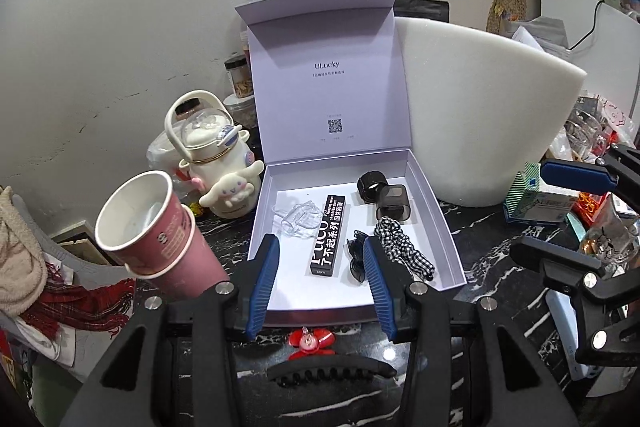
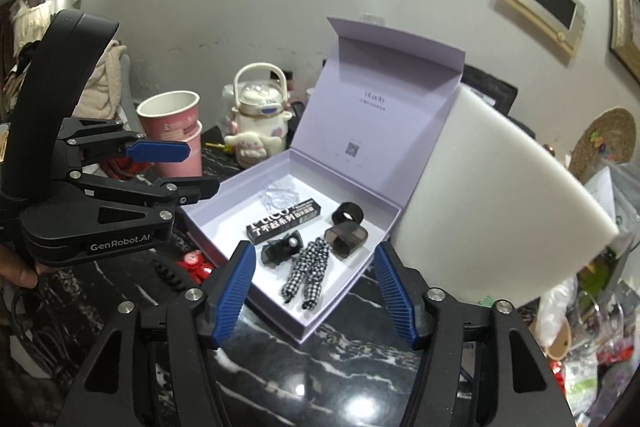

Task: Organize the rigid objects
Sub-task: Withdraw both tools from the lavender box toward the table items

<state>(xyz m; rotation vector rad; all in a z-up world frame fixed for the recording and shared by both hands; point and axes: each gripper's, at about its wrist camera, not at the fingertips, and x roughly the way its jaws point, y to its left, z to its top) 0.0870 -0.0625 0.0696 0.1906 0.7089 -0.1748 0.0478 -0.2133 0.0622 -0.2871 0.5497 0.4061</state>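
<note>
Two grippers, left [image 1: 322, 281] & right [image 2: 316, 293], jaws apart, holding nothing. Open lilac cardboard box [image 1: 444, 223] on black marble counter [image 2: 360, 351], w/ slim black carton [image 1: 328, 235], checked fabric scrunchie [image 2: 310, 273], smoky plastic case [image 2: 346, 235] inside.

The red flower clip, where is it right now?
The red flower clip lies on the black marble counter just outside the open box's near edge, beside a black claw clip.

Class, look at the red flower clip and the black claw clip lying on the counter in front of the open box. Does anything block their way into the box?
Nothing visible does. The red flower clip and black claw clip lie on the counter before the open box, whose lid stands upright at the back. Only the box's low front wall lies between.
</note>
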